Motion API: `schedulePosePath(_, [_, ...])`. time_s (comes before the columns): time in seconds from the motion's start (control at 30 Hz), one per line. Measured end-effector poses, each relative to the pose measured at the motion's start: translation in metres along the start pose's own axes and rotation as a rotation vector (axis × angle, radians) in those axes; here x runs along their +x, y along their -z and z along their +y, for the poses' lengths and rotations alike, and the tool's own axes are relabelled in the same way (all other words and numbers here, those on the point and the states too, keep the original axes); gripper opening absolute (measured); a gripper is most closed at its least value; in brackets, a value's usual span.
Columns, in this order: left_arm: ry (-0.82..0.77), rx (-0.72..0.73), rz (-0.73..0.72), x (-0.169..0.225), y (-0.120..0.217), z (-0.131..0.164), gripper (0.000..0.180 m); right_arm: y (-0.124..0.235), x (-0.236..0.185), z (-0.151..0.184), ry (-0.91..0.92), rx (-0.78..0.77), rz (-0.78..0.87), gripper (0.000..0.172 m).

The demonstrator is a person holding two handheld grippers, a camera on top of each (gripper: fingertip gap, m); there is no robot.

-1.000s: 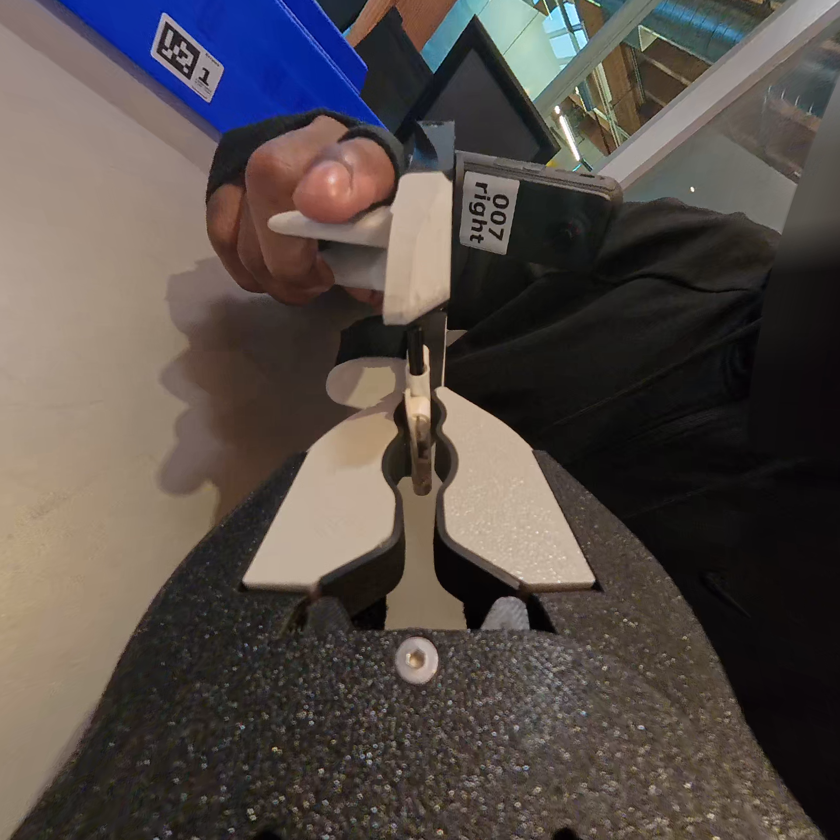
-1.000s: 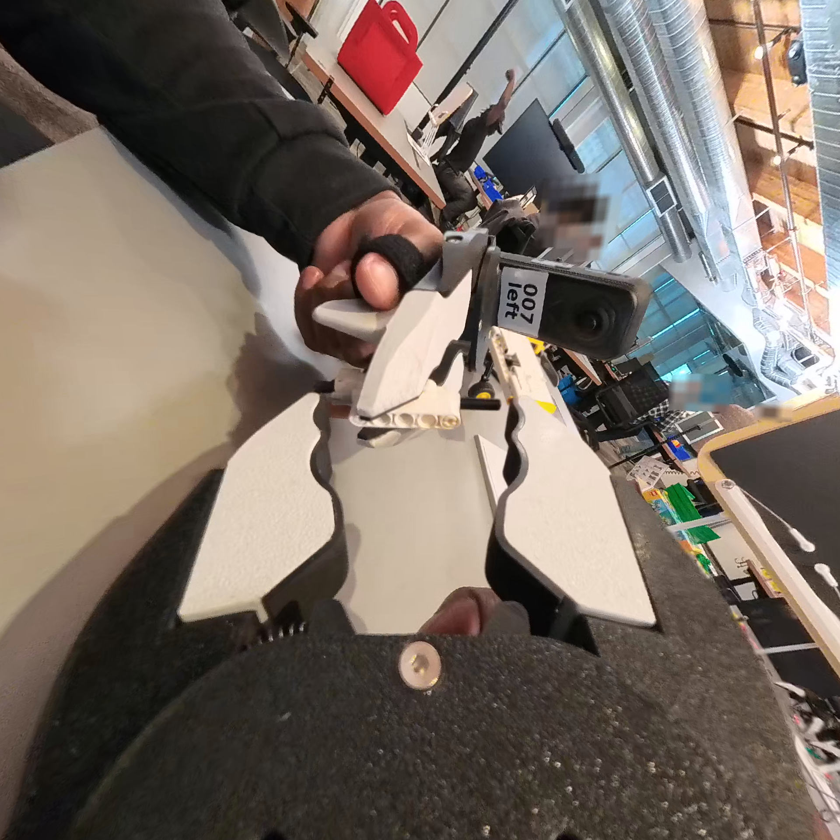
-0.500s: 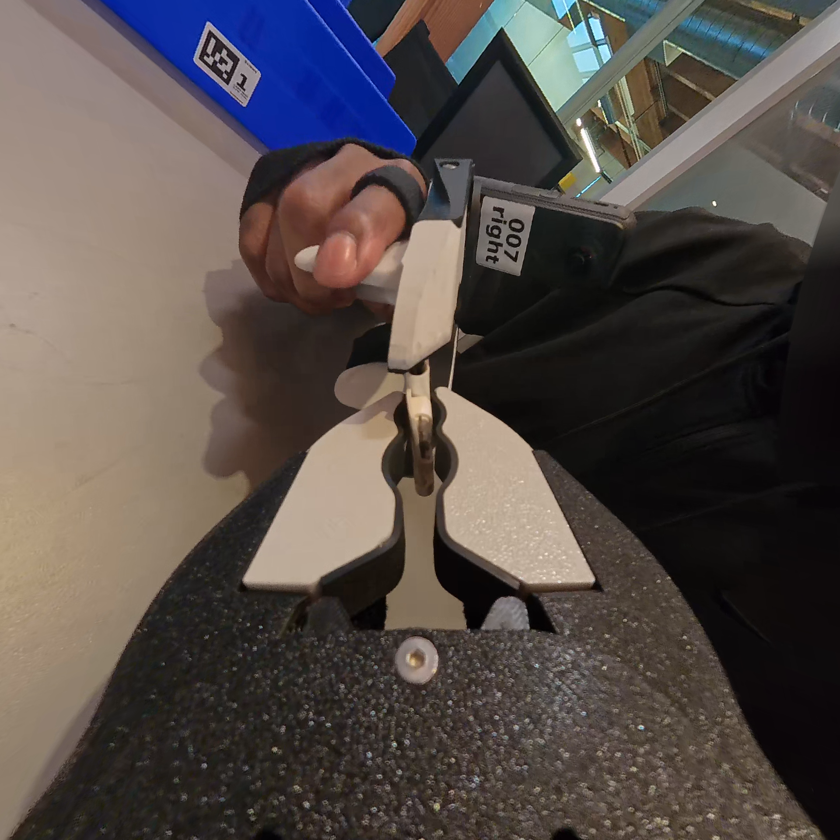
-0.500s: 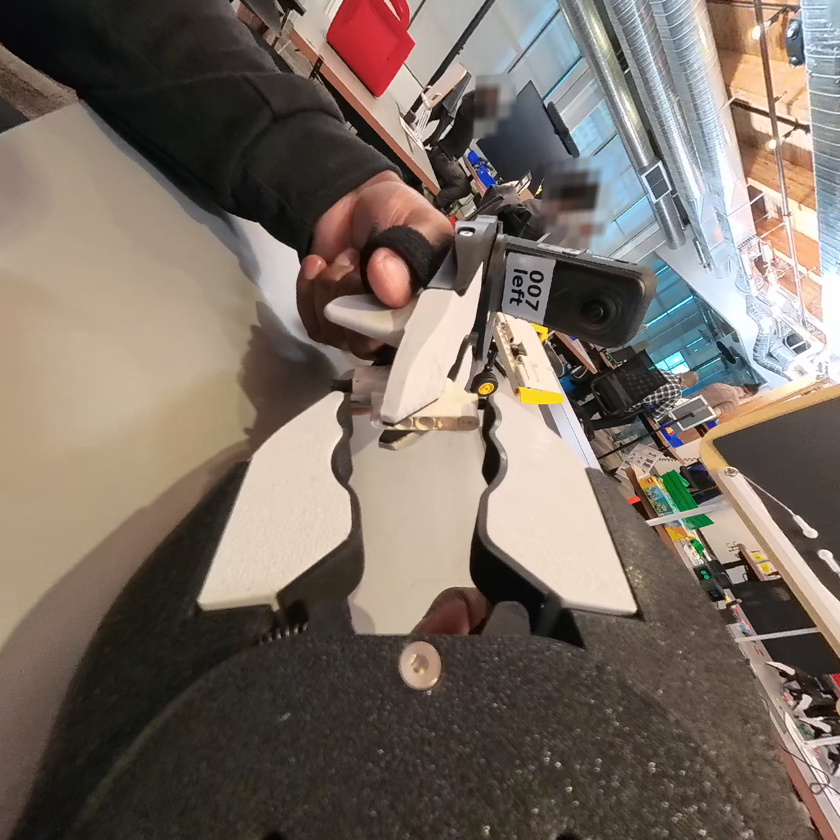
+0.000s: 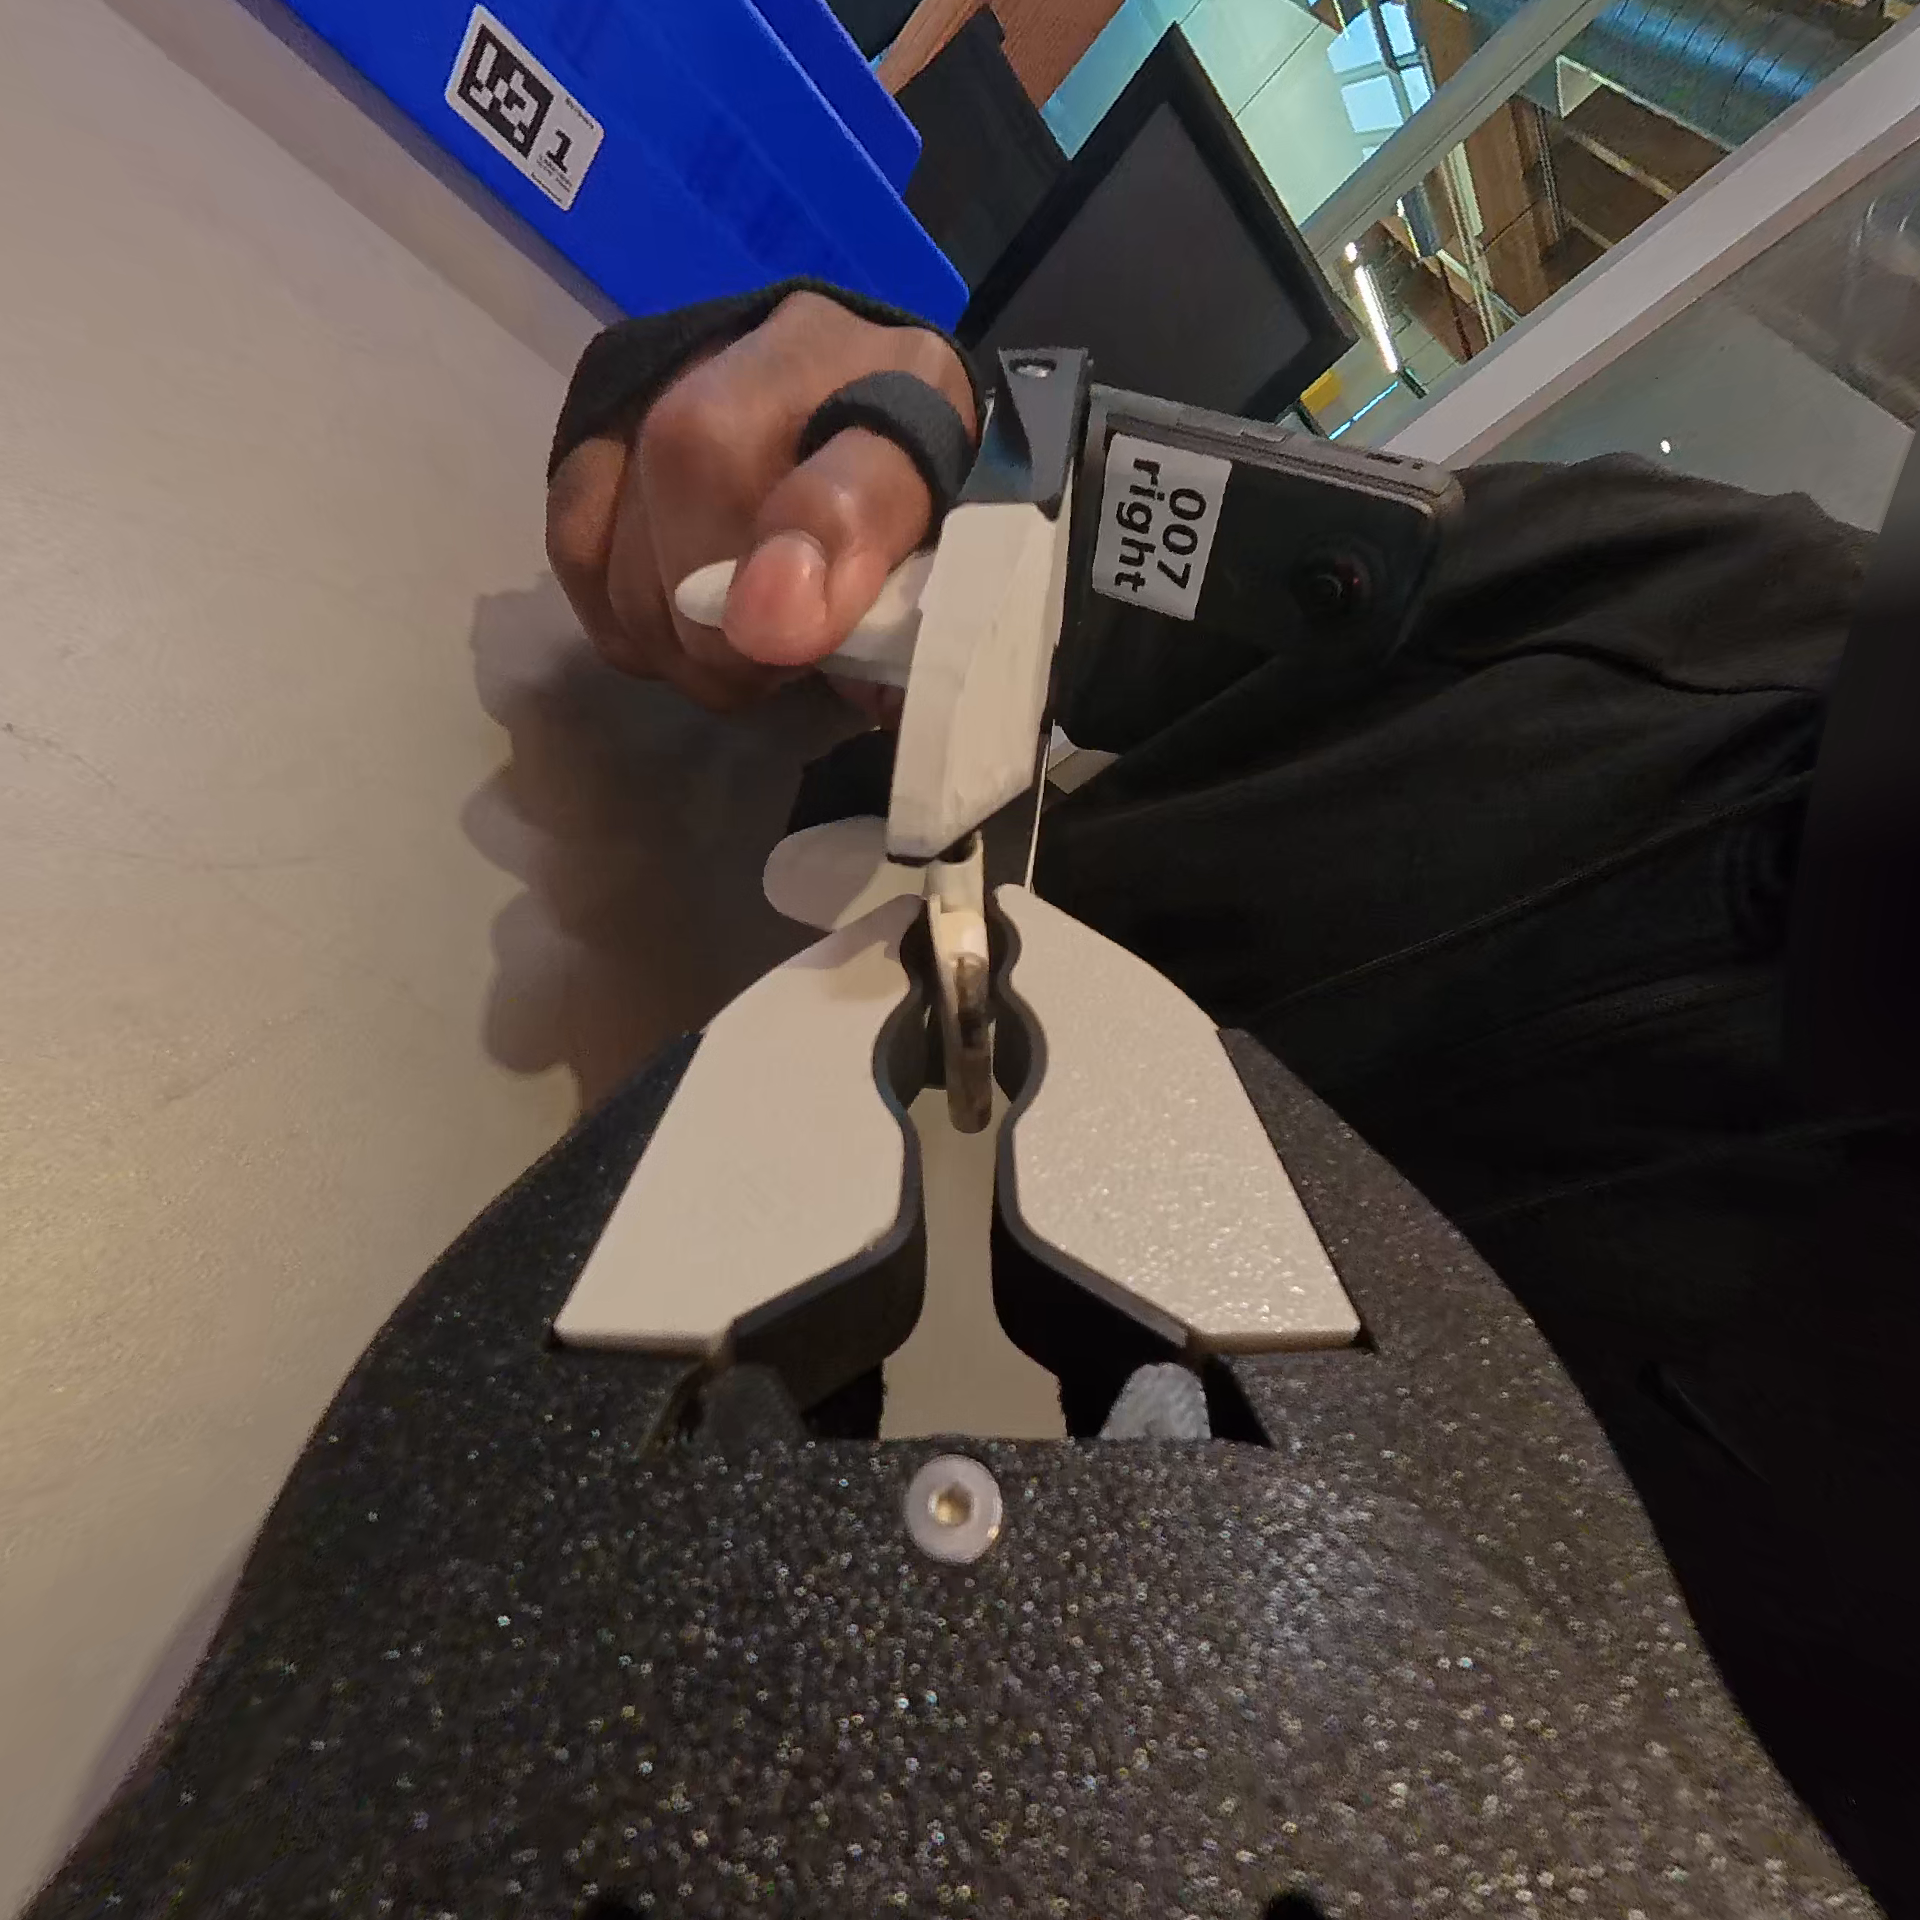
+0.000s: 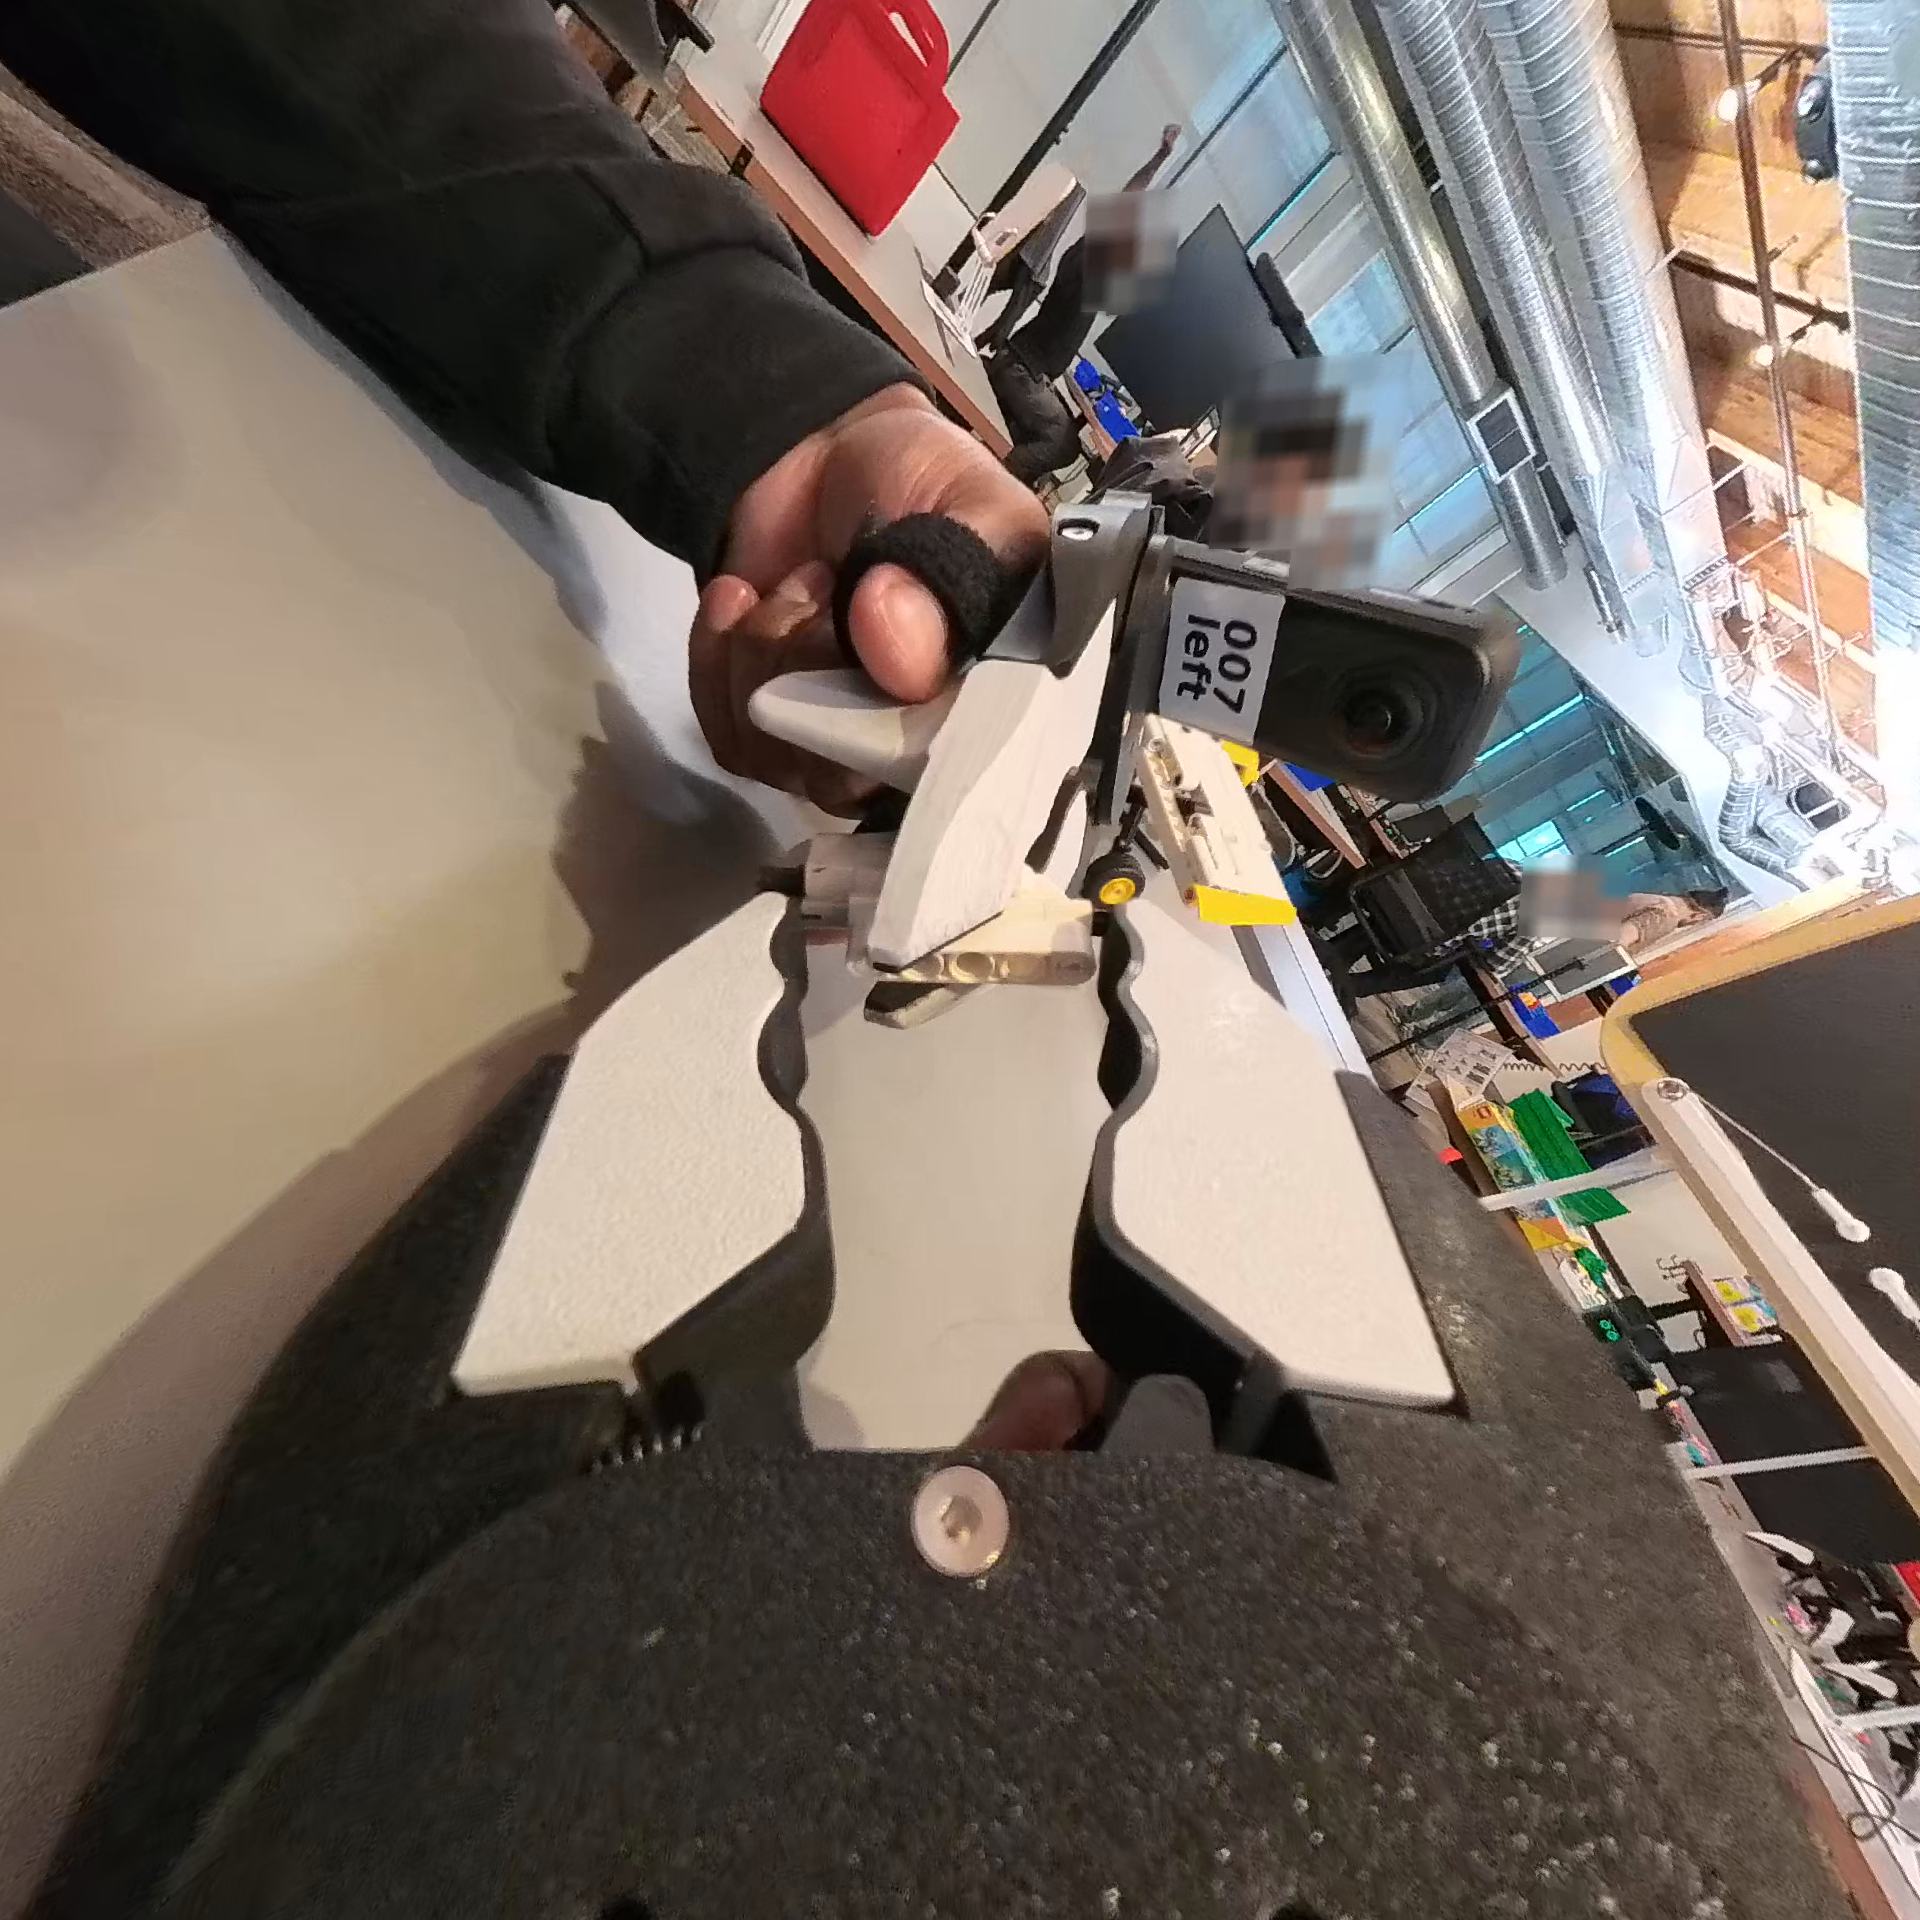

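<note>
— What have I got on the left?

— My left gripper (image 5: pixel 961 997) pinches a white toy beam (image 6: pixel 997 961) edge-on, above the pale bench (image 5: pixel 208 831).

— The right?

— My right gripper (image 6: pixel 951 997) closes across that beam's length, its pads at both ends; I can't tell whether they press.

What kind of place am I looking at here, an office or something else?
Probably a shared workshop or lab in an open-plan hall: long work tables with monitors, exposed metal ducts overhead, and a blue storage bin on the table.
</note>
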State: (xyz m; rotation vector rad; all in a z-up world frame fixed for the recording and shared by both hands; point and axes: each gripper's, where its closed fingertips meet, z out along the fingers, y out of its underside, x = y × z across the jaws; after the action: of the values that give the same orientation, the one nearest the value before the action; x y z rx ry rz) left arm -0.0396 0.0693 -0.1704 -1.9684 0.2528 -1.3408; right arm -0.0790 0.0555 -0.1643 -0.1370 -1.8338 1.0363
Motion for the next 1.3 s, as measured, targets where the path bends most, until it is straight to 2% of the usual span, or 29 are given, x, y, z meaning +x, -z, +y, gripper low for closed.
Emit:
schedulePosePath(0.5, [0.025, -0.024, -0.011, -0.003, -0.001, 0.006, 0.008, -0.001, -0.007, 0.004, 0.001, -0.028, -0.035, 0.052])
schedulePosePath(0.7, [0.000, 0.001, -0.068, -0.009, 0.001, 0.001, 0.009, -0.001, -0.001, 0.010, -0.024, -0.053, 0.019, 0.053])
schedulePosePath(0.83, [0.016, 0.018, -0.106, -0.016, 0.002, 0.002, 0.022, 0.001, 0.009, 0.012, -0.045, -0.052, 0.068, 0.053])
schedulePosePath(0.93, [0.015, 0.080, -0.105, -0.016, 0.010, -0.005, 0.022, 0.004, 0.014, 0.016, -0.061, -0.057, 0.095, 0.053])
schedulePosePath(1.03, [0.006, 0.142, -0.106, -0.015, 0.017, -0.012, 0.019, 0.005, 0.015, 0.020, -0.071, -0.060, 0.104, 0.053])
schedulePosePath(1.13, [0.006, 0.176, -0.103, -0.017, 0.018, -0.016, 0.008, 0.004, 0.014, 0.020, -0.075, -0.056, 0.103, 0.053])
schedulePosePath(1.3, [-0.039, 0.154, -0.183, -0.024, 0.019, -0.014, 0.007, 0.002, 0.011, 0.028, -0.036, -0.112, 0.106, 0.053])
